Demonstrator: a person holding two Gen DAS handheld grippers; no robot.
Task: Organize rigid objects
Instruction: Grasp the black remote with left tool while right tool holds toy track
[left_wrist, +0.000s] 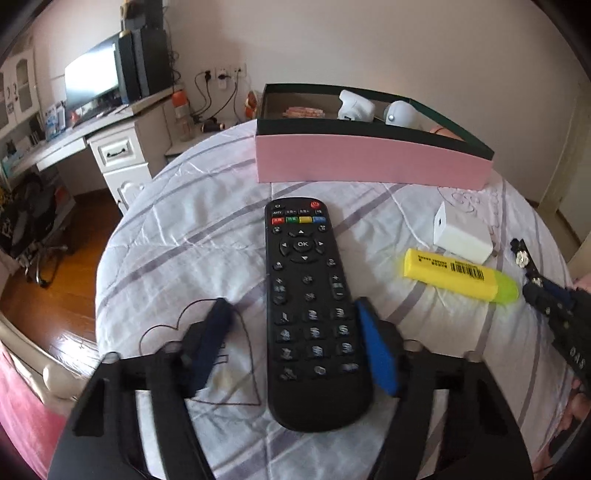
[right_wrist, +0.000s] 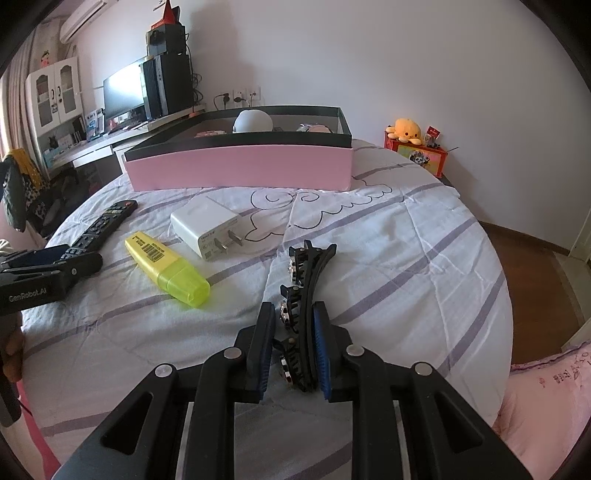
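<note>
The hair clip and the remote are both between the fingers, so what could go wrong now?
1. The black hair clip is curved and toothed, and the right gripper brackets only its near end, so it might twist or slip when lifted.
2. The left gripper is open around the remote, near its lower half; the long far end could tip down.
3. The pink box has tall walls a low carry could bump.

Black remote (left_wrist: 312, 314), yellow highlighter (left_wrist: 460, 275), white charger (left_wrist: 461, 232), pink box (left_wrist: 369, 158), purple-striped white quilt (left_wrist: 184, 236).
</note>
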